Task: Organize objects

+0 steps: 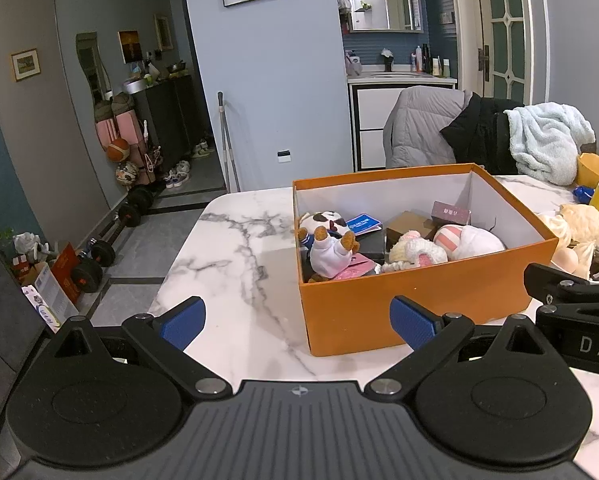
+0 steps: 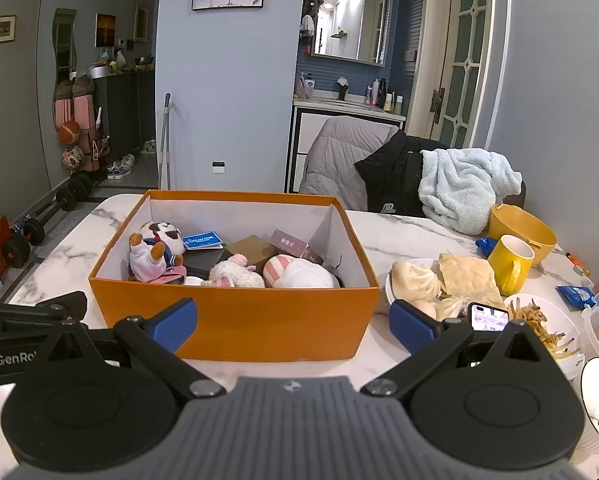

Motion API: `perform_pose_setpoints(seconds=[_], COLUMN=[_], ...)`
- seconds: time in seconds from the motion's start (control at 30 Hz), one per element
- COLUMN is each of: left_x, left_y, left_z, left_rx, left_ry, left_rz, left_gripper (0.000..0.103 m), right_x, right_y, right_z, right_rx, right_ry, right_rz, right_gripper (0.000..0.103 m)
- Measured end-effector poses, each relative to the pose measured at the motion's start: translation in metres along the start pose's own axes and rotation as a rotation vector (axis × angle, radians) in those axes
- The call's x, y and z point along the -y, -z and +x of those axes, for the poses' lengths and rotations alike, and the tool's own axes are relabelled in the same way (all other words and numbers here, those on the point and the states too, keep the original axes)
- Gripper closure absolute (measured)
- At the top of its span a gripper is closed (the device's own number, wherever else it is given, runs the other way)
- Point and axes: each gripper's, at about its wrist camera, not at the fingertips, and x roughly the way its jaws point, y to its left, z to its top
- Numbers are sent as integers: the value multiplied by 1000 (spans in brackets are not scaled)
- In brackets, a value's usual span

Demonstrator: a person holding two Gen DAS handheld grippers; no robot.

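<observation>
Plainly, both tools are released and carry nothing, each held low over the near edge of the white marble bench (image 1: 235,248). From the left wrist view, the left tool (image 1: 297,326) has its blue pads spread wide, with bare bench under the left pad and the near corner of the orange box (image 1: 399,304) at about two o'clock from it. The box stands open on the bench and holds the sorted things: at its nine o'clock side lies a plush dog in a white shirt (image 2: 155,252), on its back with paws up; just past it toward twelve o'clock lies a blue card (image 2: 202,241) on a dark flat case; in the middle sit a brown carton (image 2: 249,249) and a maroon packet (image 2: 293,249); along the near wall lie a cream knitted toy (image 2: 235,274) and, touching it at three o'clock, a pink-striped white plush (image 2: 299,274). The right tool (image 2: 293,326) faces the box's long near wall, its right pad in front of a plate of buns (image 2: 415,280). At three o'clock from the box stand a yellow mug (image 2: 509,264) and a yellow bowl (image 2: 523,228), with a lit phone (image 2: 489,316) near the right pad.
</observation>
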Motion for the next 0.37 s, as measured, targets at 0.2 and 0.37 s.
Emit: perform_pose_setpoints(seconds=[0.2,0.37], left_x=[0,-1], left_y=[0,1], left_z=[1,1], left_rx=[2,13], left_ry=[0,0], left_rz=[1,7], left_gripper=[0,0], right_x=[1,2], right_y=[1,1], right_z=[0,0], right_rx=[2,1], right_ry=[2,-2], right_rz=[-2,0], right_gripper=[1,1])
